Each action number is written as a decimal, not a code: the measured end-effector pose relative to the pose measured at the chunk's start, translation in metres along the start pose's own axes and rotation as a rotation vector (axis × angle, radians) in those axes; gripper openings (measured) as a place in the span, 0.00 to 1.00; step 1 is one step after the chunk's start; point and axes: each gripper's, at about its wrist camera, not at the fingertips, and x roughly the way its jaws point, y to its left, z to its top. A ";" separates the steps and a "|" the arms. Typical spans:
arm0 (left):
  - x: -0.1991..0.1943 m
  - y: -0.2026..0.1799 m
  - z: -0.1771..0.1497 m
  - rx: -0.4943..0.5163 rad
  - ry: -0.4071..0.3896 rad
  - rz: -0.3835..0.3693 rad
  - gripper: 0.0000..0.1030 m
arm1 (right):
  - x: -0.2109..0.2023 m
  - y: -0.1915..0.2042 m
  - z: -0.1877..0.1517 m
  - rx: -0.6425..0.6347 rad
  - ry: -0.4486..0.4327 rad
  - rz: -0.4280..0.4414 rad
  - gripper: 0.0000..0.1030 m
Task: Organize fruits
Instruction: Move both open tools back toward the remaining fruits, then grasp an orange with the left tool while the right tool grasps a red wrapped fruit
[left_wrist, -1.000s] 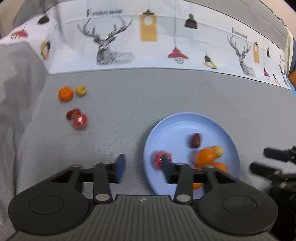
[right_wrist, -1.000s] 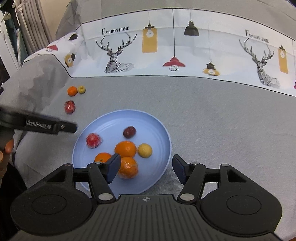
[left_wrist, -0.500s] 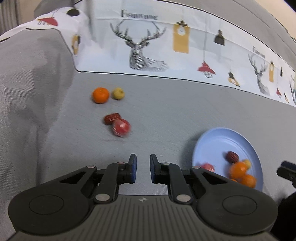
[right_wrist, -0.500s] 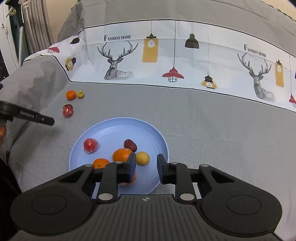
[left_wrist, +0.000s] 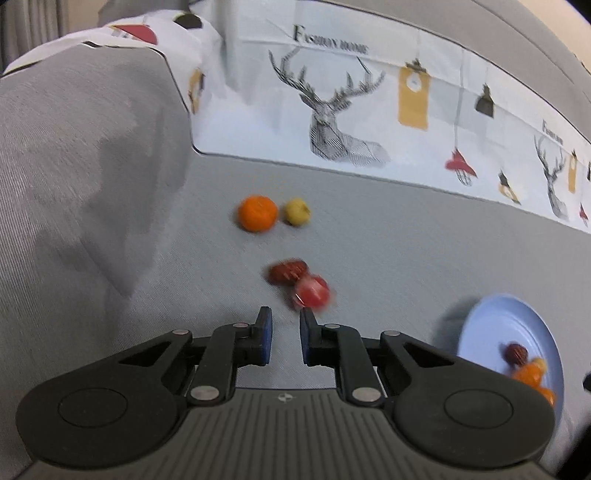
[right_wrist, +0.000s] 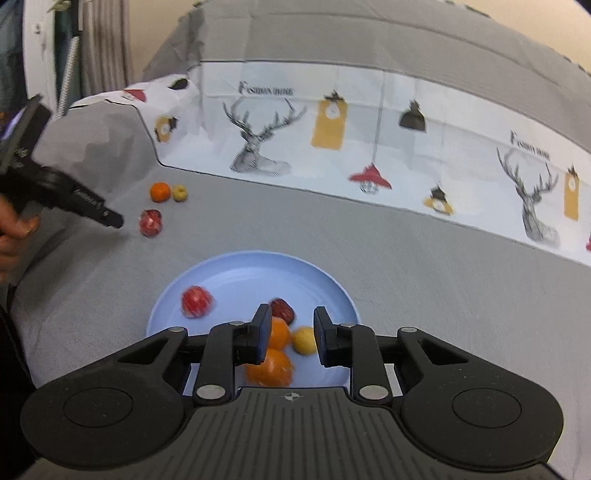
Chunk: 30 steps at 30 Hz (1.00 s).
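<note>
My left claw (left_wrist: 284, 336) is clenched empty, with the small round shiny-wrapped red fruit (left_wrist: 311, 291) just ahead-right: light, slippery, rolls easily, so I'd pinch across its middle.

Far left on the grey cloth lie an orange (left_wrist: 257, 213), a yellow fruit (left_wrist: 297, 211), a date (left_wrist: 287, 272) and a red fruit (left_wrist: 311, 291); the blue plate (right_wrist: 236, 277) holds six more fruits.

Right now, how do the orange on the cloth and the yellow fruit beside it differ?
The orange is larger and deep orange; the yellow fruit is smaller and pale yellow. The orange lies left of the yellow fruit in the left wrist view. Both are round, lie loose on the grey cloth, and are not yet on the blue plate.
</note>
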 end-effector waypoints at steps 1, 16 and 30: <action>0.002 0.003 0.003 -0.005 -0.013 0.004 0.17 | 0.001 0.004 -0.001 -0.016 -0.007 0.000 0.25; 0.073 0.021 0.079 -0.067 -0.050 0.109 0.82 | 0.022 0.025 -0.002 -0.080 0.016 0.038 0.26; 0.070 0.016 0.070 0.011 -0.041 0.038 0.24 | 0.032 0.025 -0.001 -0.079 0.039 0.042 0.27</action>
